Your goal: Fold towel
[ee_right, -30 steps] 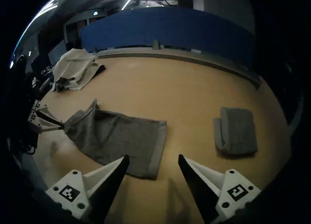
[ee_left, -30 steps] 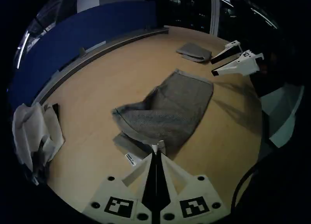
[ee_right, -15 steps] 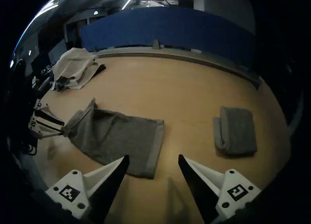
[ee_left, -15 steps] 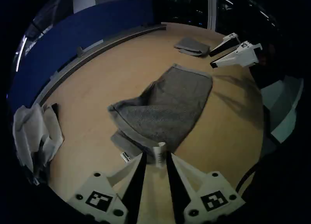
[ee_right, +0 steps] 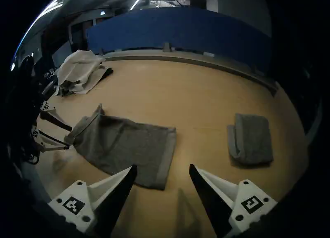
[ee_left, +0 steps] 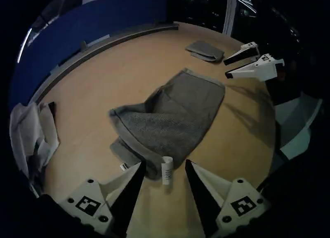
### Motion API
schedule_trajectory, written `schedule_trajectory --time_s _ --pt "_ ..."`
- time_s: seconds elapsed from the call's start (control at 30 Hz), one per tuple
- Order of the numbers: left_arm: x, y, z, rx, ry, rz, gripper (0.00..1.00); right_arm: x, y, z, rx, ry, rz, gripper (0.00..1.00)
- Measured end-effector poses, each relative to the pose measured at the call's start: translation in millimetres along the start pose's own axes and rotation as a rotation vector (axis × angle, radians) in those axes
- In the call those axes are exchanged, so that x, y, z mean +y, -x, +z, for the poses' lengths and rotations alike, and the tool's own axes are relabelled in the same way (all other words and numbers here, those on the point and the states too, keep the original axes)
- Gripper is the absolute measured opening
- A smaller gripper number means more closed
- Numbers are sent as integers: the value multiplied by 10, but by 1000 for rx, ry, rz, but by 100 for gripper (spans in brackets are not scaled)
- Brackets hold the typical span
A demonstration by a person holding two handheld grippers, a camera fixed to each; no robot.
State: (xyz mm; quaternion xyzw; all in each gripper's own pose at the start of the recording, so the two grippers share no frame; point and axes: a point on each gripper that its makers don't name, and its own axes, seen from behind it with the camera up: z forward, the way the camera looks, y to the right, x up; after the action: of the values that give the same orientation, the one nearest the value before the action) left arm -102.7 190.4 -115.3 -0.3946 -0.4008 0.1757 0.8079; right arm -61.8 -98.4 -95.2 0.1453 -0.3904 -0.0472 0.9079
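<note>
Left gripper point(ee_left: 165, 163), in the left gripper view, has its two fingers spread apart, clamped on nothing. Its tips sit on either side of the near end of the grey towel point(ee_left: 173, 114). A small white tag point(ee_left: 166, 170) at that end of the towel stands upright in the gap between them. Whether either finger touches the cloth cannot be told. The towel lies on the wooden table point(ee_left: 103, 81), flat along its far half. Its near end is doubled over into a thick, loose fold. Past the towel's far end and off to one side hangs the right gripper point(ee_left: 225, 70), fingers parted, its shadow falling on the table beside the towel. Farther beyond the towel's far end rests a folded grey towel point(ee_left: 205, 51), well apart from it. A heap of white cloth point(ee_left: 31, 135) lies well off to the towel's other side, and a blue partition point(ee_left: 82, 27) runs along the table edge beyond the towel.

In the right gripper view, the right gripper point(ee_right: 162, 167) is likewise spread wide and holds nothing. The towel point(ee_right: 123, 143) lies across the table point(ee_right: 185, 93) with its hemmed end and one corner showing in the gap between the fingers. How high the tips are above it cannot be told. At the towel's opposite end the left gripper point(ee_right: 69, 138) stands with its fingers apart, the bunched end of the towel between them. The folded grey towel point(ee_right: 251, 139) lies well apart from the towel's hemmed end. The white cloth heap point(ee_right: 78, 71) lies beyond the towel's bunched end, near the partition point(ee_right: 185, 29).
</note>
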Motion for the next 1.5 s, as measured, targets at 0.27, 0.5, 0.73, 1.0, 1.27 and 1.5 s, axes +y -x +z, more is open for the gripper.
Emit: schedule_trajectory --time_s 0.27,0.5,0.73,1.0,1.27,1.5 --pt "59 57 51 -18 27 -1 54 0 15 -2 -1 -1 4 99" --pt "43 44 35 -15 15 19 42 -21 -5 -11 -1 -5 2 98" --pt "-72 77 49 -20 -34 37 3 -22 -15 -13 0 -6 0 98" --pt "-87 45 13 7 -56 70 1 -17 10 -10 -2 -4 0 98" --pt "-75 -114 -97 78 -77 134 1 -1 19 -8 -4 0 -3 98" --pt "-100 4 -102 69 -93 167 1 9 19 -6 -4 1 -4 98"
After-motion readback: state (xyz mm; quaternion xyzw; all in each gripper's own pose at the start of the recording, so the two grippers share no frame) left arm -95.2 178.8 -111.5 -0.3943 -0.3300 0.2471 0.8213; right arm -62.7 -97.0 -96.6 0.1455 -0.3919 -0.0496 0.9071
